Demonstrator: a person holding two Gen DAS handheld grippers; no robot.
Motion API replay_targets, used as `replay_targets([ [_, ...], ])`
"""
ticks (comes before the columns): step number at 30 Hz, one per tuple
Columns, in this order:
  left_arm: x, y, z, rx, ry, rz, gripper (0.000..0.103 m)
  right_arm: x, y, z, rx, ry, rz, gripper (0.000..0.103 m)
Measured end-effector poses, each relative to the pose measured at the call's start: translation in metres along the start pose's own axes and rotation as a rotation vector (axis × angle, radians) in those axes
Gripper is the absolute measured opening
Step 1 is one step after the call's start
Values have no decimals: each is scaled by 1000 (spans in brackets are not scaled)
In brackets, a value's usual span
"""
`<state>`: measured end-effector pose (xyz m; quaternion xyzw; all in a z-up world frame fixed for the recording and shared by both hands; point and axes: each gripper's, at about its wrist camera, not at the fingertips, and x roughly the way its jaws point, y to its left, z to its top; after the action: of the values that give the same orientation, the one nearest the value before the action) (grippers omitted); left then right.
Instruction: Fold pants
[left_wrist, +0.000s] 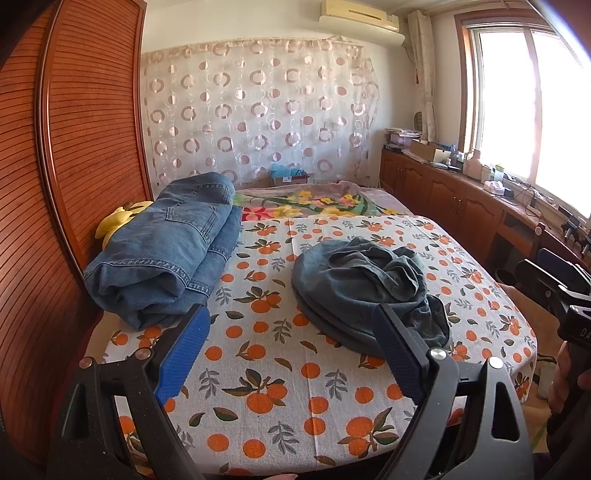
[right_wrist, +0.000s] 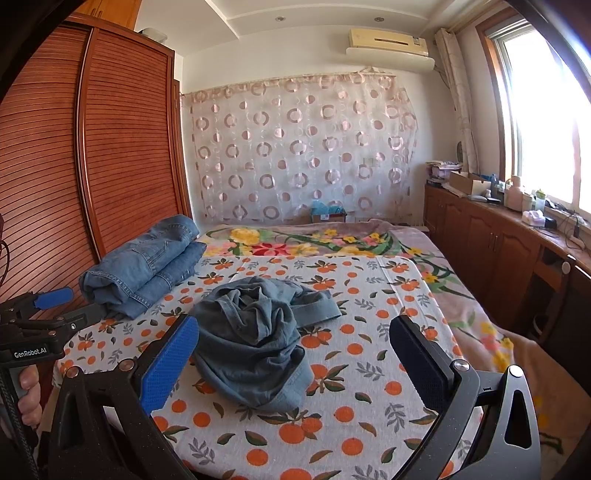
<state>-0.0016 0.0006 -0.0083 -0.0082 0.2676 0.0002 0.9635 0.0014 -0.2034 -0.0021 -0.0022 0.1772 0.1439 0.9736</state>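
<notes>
Crumpled pants (right_wrist: 255, 343) mid-cloth (right_wrist: 369, 406), clear of edges; left claw (left_wrist: 291, 350) and right claw (right_wrist: 295, 365) wide open, empty.

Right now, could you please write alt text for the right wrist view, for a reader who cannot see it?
A crumpled grey-blue pair of pants lies on an orange-print sheet, between the open fingers of the right gripper. Folded blue jeans sit behind it to the left beside a wooden wardrobe, and the left gripper shows at the left edge.
</notes>
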Motion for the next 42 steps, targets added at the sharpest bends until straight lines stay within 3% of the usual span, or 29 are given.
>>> replay_targets([
  [42, 1, 0, 0, -6, -4, -2, 90, 0, -2, -1, 8, 1, -2, 103],
])
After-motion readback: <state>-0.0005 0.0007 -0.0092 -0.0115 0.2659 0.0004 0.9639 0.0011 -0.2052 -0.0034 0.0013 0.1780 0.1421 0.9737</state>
